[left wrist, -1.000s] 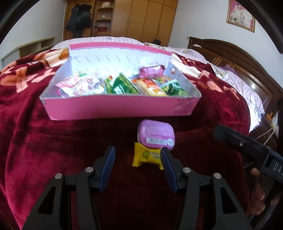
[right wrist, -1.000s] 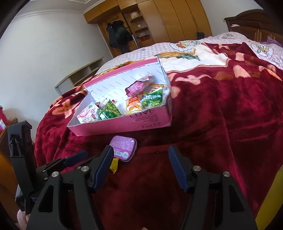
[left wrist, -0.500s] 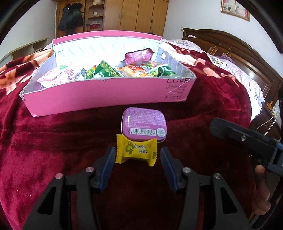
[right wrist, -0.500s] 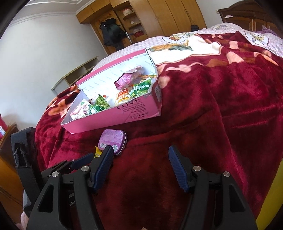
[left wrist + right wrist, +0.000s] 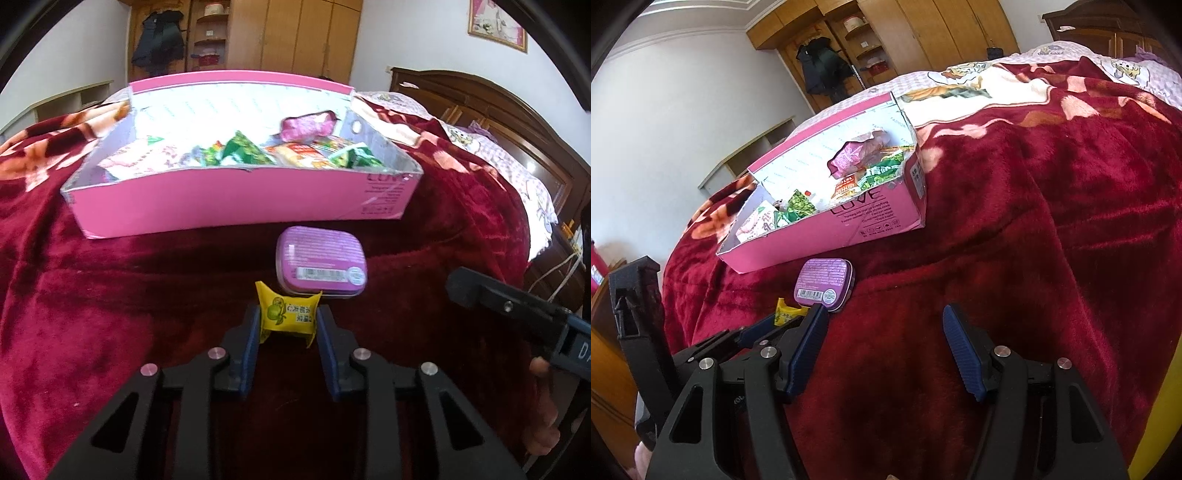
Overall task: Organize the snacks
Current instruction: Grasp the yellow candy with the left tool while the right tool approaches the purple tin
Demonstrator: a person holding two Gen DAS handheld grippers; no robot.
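Left wrist view: yellow candy [image 5: 288,316] pinched between left tool [image 5: 287,325] pads.

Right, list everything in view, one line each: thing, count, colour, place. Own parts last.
box: one, pink, on the blanket, far side
snack packets: several, green, orange, pink, white, inside the box
tin: one, purple, on the blanket before the box
candy: one, yellow, pinched in the left claw
blanket: one, dark red, over the bed
wardrobe: one, wooden, far wall
left claw: has just been closing, shut on the candy
right claw: open, nothing between its fingers
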